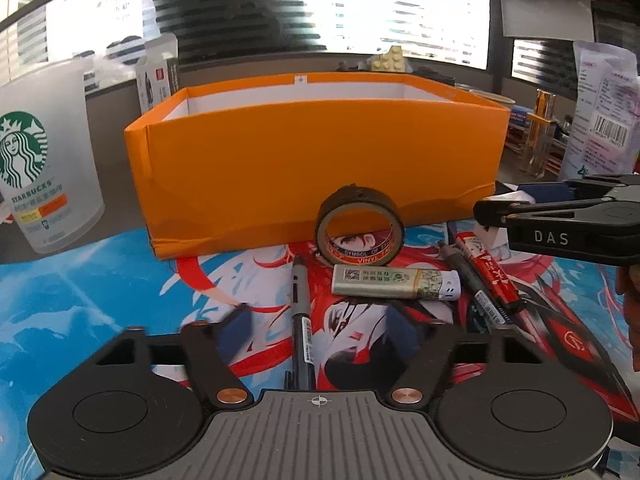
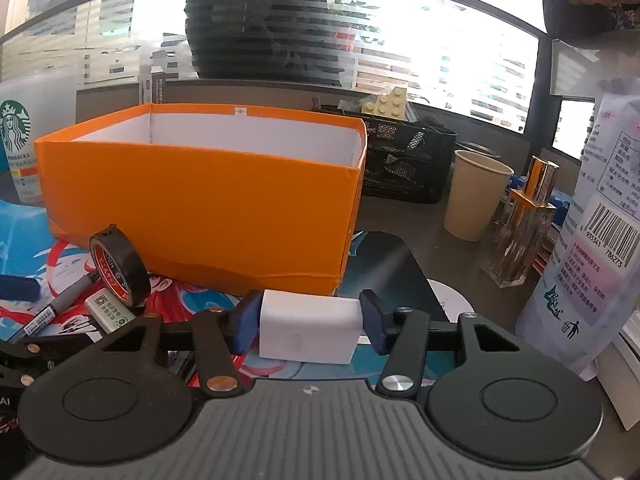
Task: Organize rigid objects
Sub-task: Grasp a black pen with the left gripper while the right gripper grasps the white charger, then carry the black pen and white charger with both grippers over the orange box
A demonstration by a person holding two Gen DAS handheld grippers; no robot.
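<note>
An open orange box [image 1: 312, 160] stands on a printed mat, also in the right wrist view [image 2: 200, 208]. In front of it stand a black tape roll [image 1: 359, 226] [image 2: 119, 268], a lighter [image 1: 396, 282] [image 2: 110, 310], a black marker [image 1: 300, 320], another marker [image 1: 476, 292] and a red pen [image 1: 492, 276]. My left gripper [image 1: 320, 328] is open, low over the black marker. My right gripper [image 2: 310, 320] is shut on a white block [image 2: 310, 330], near the box's right front corner; it shows at the right of the left wrist view [image 1: 560, 216].
A Starbucks cup [image 1: 44, 168] stands left of the box. A paper cup [image 2: 474, 196], a glass bottle [image 2: 524, 228], a plastic bag [image 2: 592, 240] and a black mesh organizer [image 2: 404, 160] stand to the right. A black pad [image 2: 384, 272] lies beyond the white block.
</note>
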